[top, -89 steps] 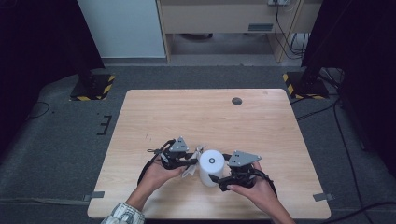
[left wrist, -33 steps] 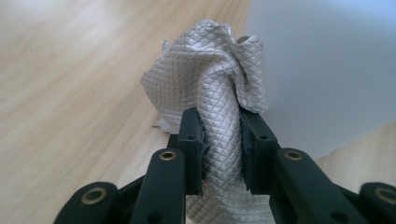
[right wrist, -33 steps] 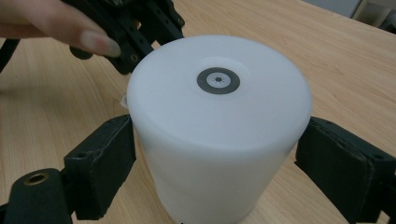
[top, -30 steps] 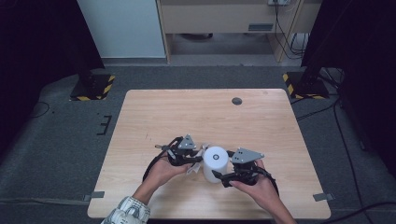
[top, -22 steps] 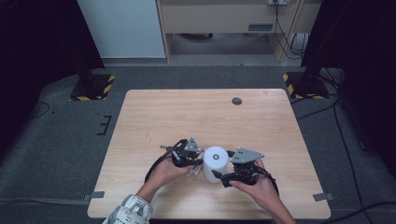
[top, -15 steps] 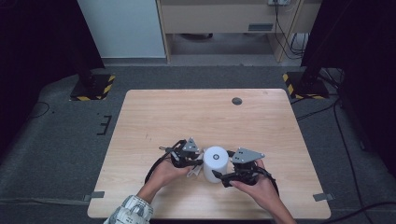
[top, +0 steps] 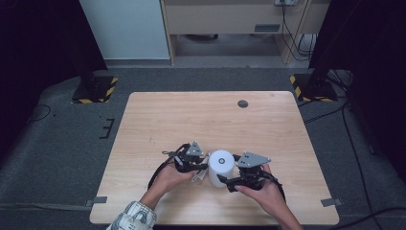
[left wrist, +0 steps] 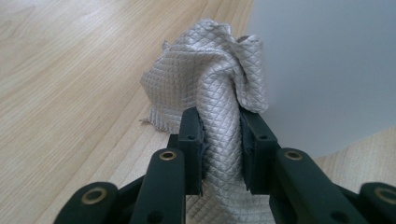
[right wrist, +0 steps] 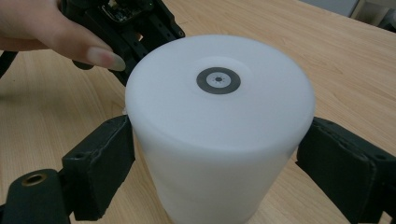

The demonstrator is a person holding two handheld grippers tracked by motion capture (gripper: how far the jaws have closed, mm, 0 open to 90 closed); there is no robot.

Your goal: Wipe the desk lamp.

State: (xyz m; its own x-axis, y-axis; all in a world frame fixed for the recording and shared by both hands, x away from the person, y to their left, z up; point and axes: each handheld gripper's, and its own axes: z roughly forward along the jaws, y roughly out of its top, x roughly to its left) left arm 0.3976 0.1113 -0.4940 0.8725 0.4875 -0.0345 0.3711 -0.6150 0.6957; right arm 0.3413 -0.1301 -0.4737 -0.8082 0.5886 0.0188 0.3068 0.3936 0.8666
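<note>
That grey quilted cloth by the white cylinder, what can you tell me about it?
The cloth is light grey with a fine diamond-quilted weave, like a wiping cloth. It is bunched and twisted upright, pinched between the black jaws of the left tool. Its crumpled top presses against the side of the white cylinder, above the wooden table.

I see a light wooden desk [top: 191, 120] on grey carpet [top: 57, 158]. Beyond it stand a pale panel [top: 127, 28] and a beige cabinet [top: 225, 19], with dark surroundings at both sides.
</note>
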